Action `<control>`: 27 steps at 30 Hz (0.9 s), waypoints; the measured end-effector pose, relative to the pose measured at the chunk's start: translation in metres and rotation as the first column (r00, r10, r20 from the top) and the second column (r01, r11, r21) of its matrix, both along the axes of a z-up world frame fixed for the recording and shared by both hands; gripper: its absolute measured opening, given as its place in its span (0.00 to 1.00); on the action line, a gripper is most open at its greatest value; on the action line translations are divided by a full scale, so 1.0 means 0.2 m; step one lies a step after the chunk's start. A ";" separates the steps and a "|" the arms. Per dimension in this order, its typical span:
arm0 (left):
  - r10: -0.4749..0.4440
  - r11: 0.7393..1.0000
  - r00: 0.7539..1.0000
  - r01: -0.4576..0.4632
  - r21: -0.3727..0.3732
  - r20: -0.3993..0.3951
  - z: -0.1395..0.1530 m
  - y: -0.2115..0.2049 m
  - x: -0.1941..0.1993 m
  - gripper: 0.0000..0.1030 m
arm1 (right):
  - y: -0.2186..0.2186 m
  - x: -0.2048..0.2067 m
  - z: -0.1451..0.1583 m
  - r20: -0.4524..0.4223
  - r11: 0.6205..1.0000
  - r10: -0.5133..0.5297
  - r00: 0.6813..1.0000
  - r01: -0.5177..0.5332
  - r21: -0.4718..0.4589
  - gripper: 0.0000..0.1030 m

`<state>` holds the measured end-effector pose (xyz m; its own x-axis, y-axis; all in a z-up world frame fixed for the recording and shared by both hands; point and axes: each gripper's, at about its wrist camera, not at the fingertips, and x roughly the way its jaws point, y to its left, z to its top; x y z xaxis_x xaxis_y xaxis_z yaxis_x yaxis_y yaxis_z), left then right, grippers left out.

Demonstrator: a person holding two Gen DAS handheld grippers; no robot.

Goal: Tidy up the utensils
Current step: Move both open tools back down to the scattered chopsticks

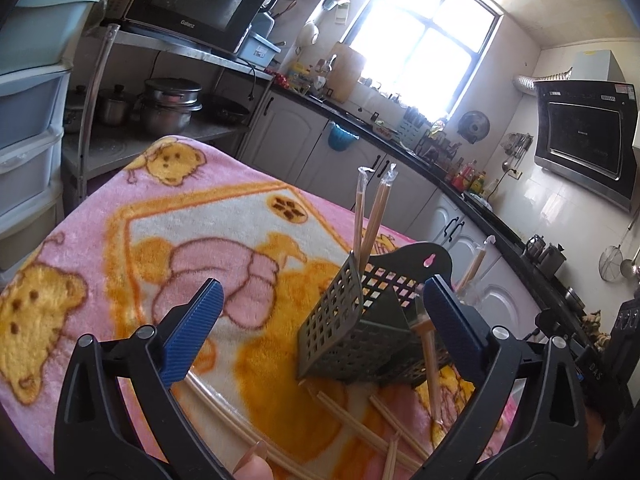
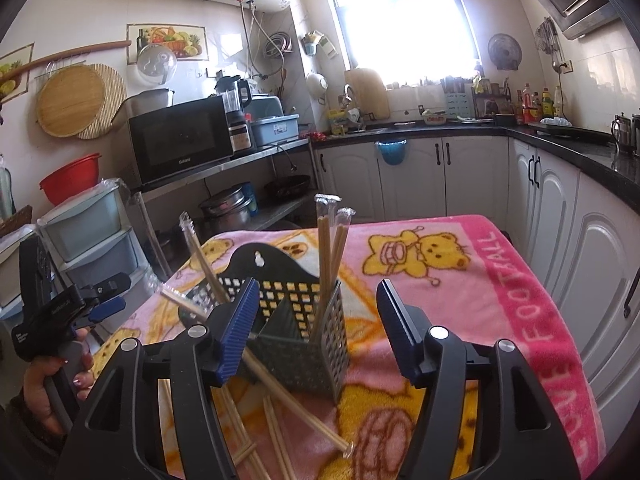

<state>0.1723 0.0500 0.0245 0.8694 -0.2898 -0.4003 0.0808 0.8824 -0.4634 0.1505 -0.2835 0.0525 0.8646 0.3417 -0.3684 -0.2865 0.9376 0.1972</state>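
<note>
A grey perforated utensil holder [image 1: 340, 336] [image 2: 300, 348] stands on the pink teddy-bear blanket [image 1: 120, 240] [image 2: 460, 280]. Wrapped chopstick pairs [image 1: 374, 216] [image 2: 329, 248] stand upright in it, and another pair [image 2: 202, 254] leans out to the left. Loose chopsticks [image 1: 356, 416] [image 2: 296, 404] lie on the blanket in front of the holder. My left gripper [image 1: 324, 324] is wide open, with the holder just beyond its fingers; one chopstick pair [image 1: 430, 364] leans near its right finger. My right gripper [image 2: 318, 332] is open, nothing pressed between its pads, and the holder sits behind the gap.
The left gripper [image 2: 114, 294] shows at the left of the right wrist view, held by a hand [image 2: 48, 384]. Plastic drawers [image 2: 92, 232] and a metal shelf with a microwave [image 2: 180, 140] stand beyond the table's left side. White cabinets [image 2: 560, 240] run along the right.
</note>
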 end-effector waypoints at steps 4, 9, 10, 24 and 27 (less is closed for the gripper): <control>-0.001 1.000 1.000 0.001 0.002 -0.011 -0.02 0.00 -0.01 0.90 | 0.02 -0.04 -0.01 -0.010 1.000 0.012 1.000 -0.012 -0.007 0.57; -0.011 1.000 0.999 0.011 0.008 -0.038 -0.04 0.00 -0.02 0.90 | 0.04 -0.07 -0.05 -0.035 0.999 0.029 0.999 -0.030 -0.022 0.57; -0.016 1.000 0.999 0.017 0.012 -0.045 -0.05 -0.01 -0.02 0.90 | 0.04 -0.07 -0.06 -0.043 0.999 0.033 0.999 -0.034 -0.024 0.57; -0.047 0.998 0.992 0.053 0.042 -0.117 -0.17 -0.06 -0.04 0.90 | 0.11 -0.11 -0.21 -0.164 0.989 0.107 0.981 -0.122 -0.086 0.46; -0.061 0.996 0.990 0.069 0.054 -0.129 -0.19 -0.08 -0.06 0.90 | 0.13 -0.12 -0.24 -0.187 0.984 0.124 0.975 -0.145 -0.100 0.41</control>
<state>0.1612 0.0346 -0.0139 0.7902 -0.3170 -0.5245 0.0824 0.9030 -0.4217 0.1262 -0.2580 0.0051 0.7300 0.3979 -0.5557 -0.3811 0.9119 0.1523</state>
